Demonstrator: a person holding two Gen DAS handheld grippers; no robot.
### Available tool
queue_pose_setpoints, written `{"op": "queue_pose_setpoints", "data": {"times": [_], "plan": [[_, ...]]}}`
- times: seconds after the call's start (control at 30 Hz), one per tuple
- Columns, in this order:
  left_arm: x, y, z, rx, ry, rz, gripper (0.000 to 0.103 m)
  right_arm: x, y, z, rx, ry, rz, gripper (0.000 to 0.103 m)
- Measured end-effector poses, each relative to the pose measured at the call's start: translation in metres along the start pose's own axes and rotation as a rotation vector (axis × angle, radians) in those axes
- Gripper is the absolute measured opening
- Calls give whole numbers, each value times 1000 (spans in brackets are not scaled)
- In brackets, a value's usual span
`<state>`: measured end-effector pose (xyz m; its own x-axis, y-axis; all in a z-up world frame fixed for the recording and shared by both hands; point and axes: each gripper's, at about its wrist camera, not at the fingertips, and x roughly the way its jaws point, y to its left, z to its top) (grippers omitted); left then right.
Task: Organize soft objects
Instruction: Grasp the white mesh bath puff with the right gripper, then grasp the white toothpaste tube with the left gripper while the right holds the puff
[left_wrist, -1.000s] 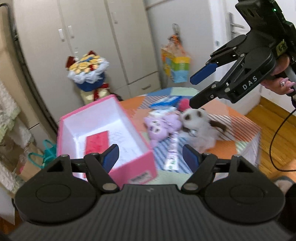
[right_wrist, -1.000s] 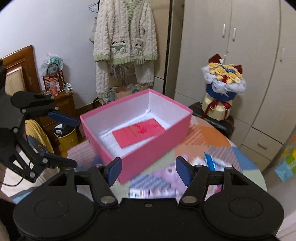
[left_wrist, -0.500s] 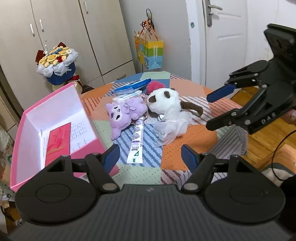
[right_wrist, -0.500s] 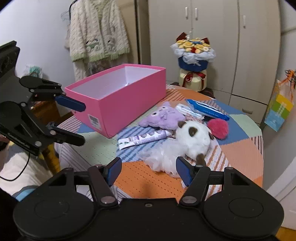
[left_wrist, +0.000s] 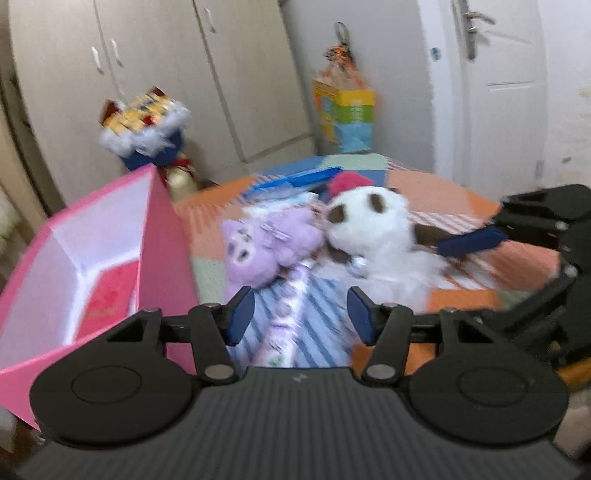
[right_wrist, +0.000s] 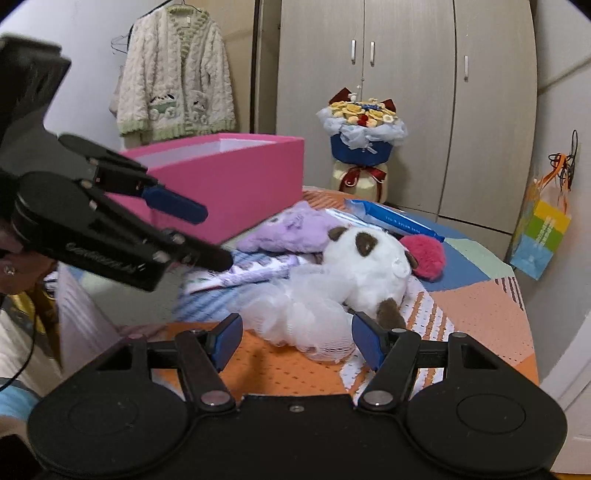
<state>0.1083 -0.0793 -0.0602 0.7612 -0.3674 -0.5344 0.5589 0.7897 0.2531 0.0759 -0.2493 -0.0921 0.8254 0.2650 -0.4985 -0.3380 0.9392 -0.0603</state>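
Both grippers have dropped toward the table since the earlier frames; the toy pile now fills far more of each wrist view, and the left view is smeared with motion.

Pink box: open-topped, sits to the left of the left gripper, a red card flat on its floor. From the right wrist it lies ahead and left, beyond the other tool.

Patchwork table: carries everything.

White plush: brown ear patches, lies straight ahead of the right gripper, with its white gauzy skirt trailing back toward the pads.

Purple plush: ahead of the left gripper, touching the white plush on its right.

Printed tube: runs lengthwise between the left pads, underneath them.

Pink pompom: beyond the white plush.

Left gripper: jaws have just been closing, but remain apart, clamped on nothing; only the tube shows in the gap.

Right gripper: jaws apart, empty, the skirt's edge sitting between the pads without contact that I can make out.

Judgement: approach stage, nothing boxed yet. Right tool seems lined up on the white plush, left on the purple one or the tube.
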Motion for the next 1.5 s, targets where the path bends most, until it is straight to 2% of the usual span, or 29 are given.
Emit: {"op": "queue_pose_setpoints", "data": {"times": [0.07, 0.13, 0.23, 0.3, 0.37, 0.47, 0.63, 0.73, 0.93, 1.0, 1.1, 1.17, 1.23, 1.4, 1.5], "plan": [[10, -9, -1, 40, -19, 67, 52, 8, 0, -2, -10, 5, -11, 71], [20, -14, -3, 63, -22, 81, 50, 12, 1, -4, -18, -5, -17, 71], [37, -12, -4, 46, 5, 72, 46, 18, 2, -4, -33, -12, -29, 74], [49, -6, -5, 7, 32, 62, 44, 21, 2, -5, -39, -12, -30, 84], [60, 2, -6, -41, 67, 46, 43, 24, 2, -6, -35, -14, -33, 87], [69, 13, -7, -111, 100, -10, 43, 27, -1, -5, -11, -4, -25, 87], [72, 11, -7, -118, 100, -24, 43, 33, 0, -3, -3, -17, -18, 87], [75, 13, -8, -172, 102, -46, 43, 37, 2, -5, -10, -32, -43, 87], [73, 10, -18, -194, 56, -14, 52, 27, 8, -12, -89, -68, -44, 68], [73, 13, -20, -212, 50, -19, 52, 26, 4, -13, -67, -66, -32, 58], [72, 14, -20, -239, 56, -15, 51, 25, -1, -15, 3, -66, -14, 49], [71, 12, -20, -253, 54, -18, 37, 25, -2, -17, 34, -73, -12, 45], [69, 9, -20, -276, 53, -28, 27, 26, -2, -20, 68, -84, -22, 41], [63, 1, -21, -285, 49, 2, 24, 22, 0, -26, 125, -114, -67, 34], [59, -5, -21, -276, 48, 45, 24, 15, 2, -30, 130, -128, -71, 33]]}}
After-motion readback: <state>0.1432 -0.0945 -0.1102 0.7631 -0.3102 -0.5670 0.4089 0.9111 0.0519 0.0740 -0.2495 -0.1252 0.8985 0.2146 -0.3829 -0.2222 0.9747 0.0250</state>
